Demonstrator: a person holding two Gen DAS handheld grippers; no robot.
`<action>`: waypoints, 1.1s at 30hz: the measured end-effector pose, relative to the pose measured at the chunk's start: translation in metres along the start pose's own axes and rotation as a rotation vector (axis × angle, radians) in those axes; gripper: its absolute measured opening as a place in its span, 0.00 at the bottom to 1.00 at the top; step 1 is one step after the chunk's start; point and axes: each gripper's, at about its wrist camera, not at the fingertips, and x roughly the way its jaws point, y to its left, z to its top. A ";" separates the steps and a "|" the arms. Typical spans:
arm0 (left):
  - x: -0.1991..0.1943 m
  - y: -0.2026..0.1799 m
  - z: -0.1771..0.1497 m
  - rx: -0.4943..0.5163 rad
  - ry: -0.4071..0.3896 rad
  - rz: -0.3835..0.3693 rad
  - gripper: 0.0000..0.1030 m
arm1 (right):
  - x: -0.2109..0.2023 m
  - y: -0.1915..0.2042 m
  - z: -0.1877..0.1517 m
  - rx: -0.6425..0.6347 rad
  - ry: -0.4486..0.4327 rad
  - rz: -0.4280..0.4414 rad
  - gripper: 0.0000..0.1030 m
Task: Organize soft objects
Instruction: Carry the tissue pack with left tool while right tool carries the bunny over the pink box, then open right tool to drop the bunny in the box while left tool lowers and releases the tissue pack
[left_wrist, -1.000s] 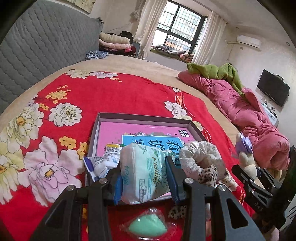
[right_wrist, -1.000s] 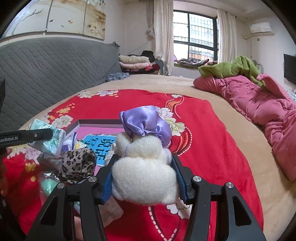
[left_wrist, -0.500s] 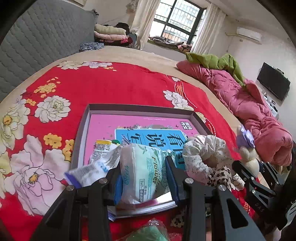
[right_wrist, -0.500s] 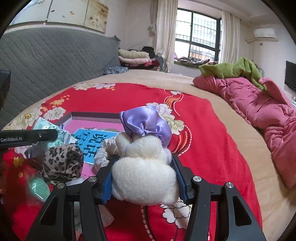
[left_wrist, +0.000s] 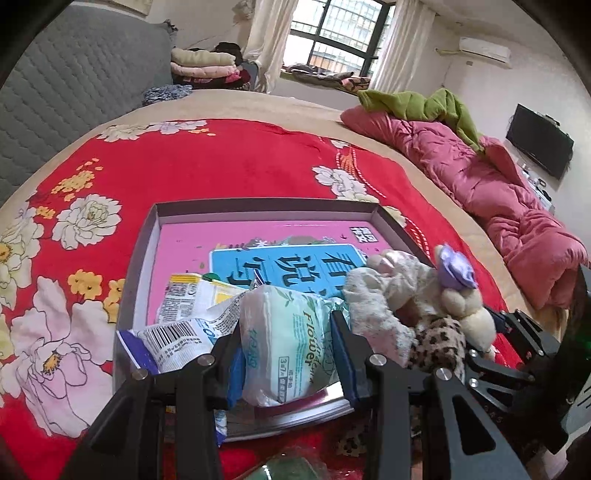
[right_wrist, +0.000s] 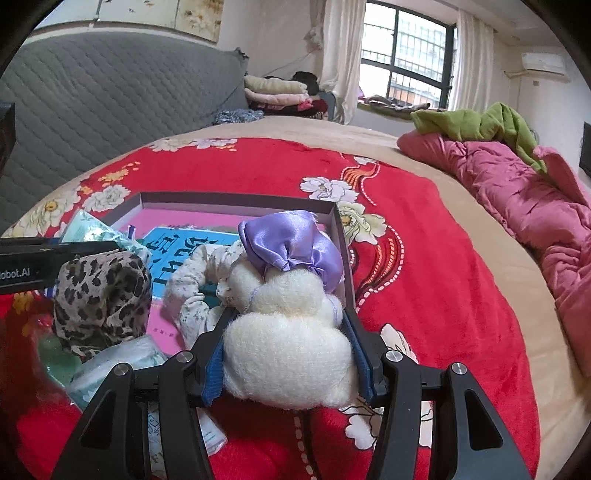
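Observation:
My left gripper (left_wrist: 288, 347) is shut on a white tissue pack (left_wrist: 288, 339) with green print, held over the near edge of the shallow grey box (left_wrist: 258, 206) with a pink and blue floor. My right gripper (right_wrist: 288, 343) is shut on a cream plush toy (right_wrist: 288, 354) with a purple satin bow (right_wrist: 291, 243), at the box's near right corner. The toy also shows in the left wrist view (left_wrist: 465, 314). A floral scrunchie (right_wrist: 192, 284) lies in the box. A leopard scrunchie (right_wrist: 103, 299) sits at its near edge.
Snack packets (left_wrist: 184, 314) lie in the box's near left. A green item in clear wrap (left_wrist: 291, 469) lies on the red floral blanket (left_wrist: 221, 162) below the box. A pink quilt (right_wrist: 535, 206) and green cloth (right_wrist: 480, 125) lie at the right. A grey headboard (right_wrist: 110, 96) stands on the left.
Both grippers have moved forward over the box with their loads. The plush toy now sits beside the floral scrunchie at the box's right side.

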 end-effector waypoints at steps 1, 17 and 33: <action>0.000 -0.001 0.000 0.004 -0.001 -0.007 0.40 | 0.001 0.000 0.000 -0.001 0.004 0.001 0.56; 0.003 -0.009 -0.002 0.025 0.010 -0.081 0.40 | -0.017 -0.014 -0.005 0.060 -0.033 0.042 0.69; 0.004 -0.016 -0.006 0.124 -0.013 0.052 0.42 | -0.051 -0.034 -0.009 0.129 -0.072 0.031 0.70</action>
